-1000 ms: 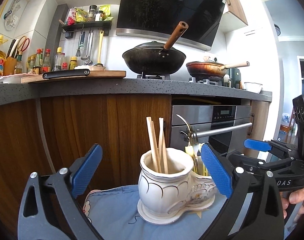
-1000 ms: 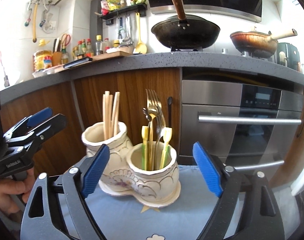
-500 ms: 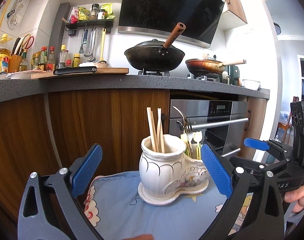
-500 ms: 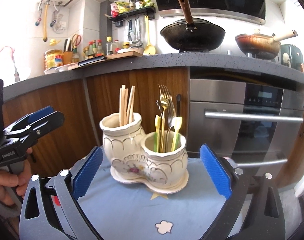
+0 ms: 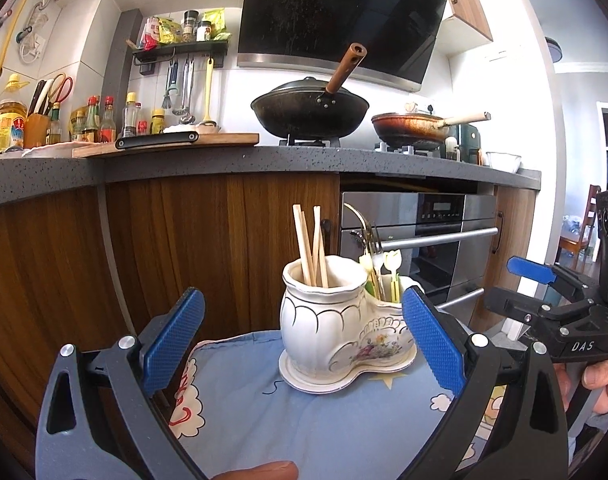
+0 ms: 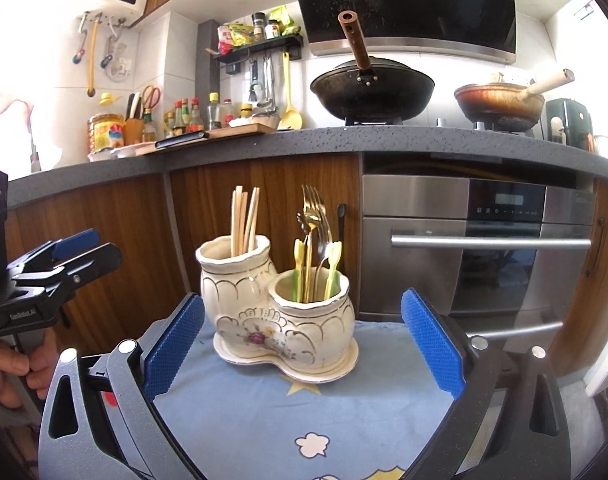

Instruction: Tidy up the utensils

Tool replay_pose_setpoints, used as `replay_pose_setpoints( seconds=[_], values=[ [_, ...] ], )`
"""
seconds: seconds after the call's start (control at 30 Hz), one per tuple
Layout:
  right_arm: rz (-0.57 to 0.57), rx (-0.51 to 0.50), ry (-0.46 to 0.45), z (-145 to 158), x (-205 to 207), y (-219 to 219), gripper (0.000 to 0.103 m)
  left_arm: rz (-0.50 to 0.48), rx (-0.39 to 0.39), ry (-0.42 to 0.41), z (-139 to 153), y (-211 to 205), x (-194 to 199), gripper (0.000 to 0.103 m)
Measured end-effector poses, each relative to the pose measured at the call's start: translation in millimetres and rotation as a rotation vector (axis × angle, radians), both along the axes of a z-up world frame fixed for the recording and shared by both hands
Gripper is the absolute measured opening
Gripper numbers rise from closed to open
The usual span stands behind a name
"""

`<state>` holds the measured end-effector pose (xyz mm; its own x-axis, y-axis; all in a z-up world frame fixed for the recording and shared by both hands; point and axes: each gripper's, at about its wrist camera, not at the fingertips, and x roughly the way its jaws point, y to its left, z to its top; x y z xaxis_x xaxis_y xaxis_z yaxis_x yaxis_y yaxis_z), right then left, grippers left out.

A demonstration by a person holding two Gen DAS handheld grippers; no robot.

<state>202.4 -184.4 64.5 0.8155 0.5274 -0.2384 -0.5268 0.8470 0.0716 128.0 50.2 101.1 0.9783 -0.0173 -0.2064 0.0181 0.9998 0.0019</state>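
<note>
A white double ceramic utensil holder (image 5: 336, 332) (image 6: 279, 316) stands on a blue cloth. Its taller pot holds wooden chopsticks (image 5: 310, 244) (image 6: 243, 220). Its lower pot holds gold forks and spoons (image 6: 314, 236) and yellow-green handled pieces (image 5: 388, 272). My left gripper (image 5: 299, 344) is open and empty, a little short of the holder. My right gripper (image 6: 299, 348) is open and empty, also short of the holder. Each gripper shows in the other's view, the right (image 5: 544, 292) and the left (image 6: 59, 264).
The blue cloth (image 6: 304, 420) covers a small table in front of wooden cabinets (image 5: 163, 240) and a steel oven (image 6: 484, 248). Above, the grey counter (image 5: 223, 160) carries a cutting board, bottles, a black wok (image 5: 310, 110) and a brown pan.
Both grippers have drawn back from the holder, which now looks smaller and farther. More blue cloth shows in front. Both stay open and empty.
</note>
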Motion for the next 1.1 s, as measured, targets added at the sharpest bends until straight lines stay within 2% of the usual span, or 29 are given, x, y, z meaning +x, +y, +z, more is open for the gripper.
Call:
replay_pose_setpoints(
  seconds=[1.1],
  values=[
    [0.025,0.006,-0.006,4.5,-6.7,1.5,0.098,-0.016,0.015,0.004,2.4,-5.6,-1.8,0.098]
  ],
)
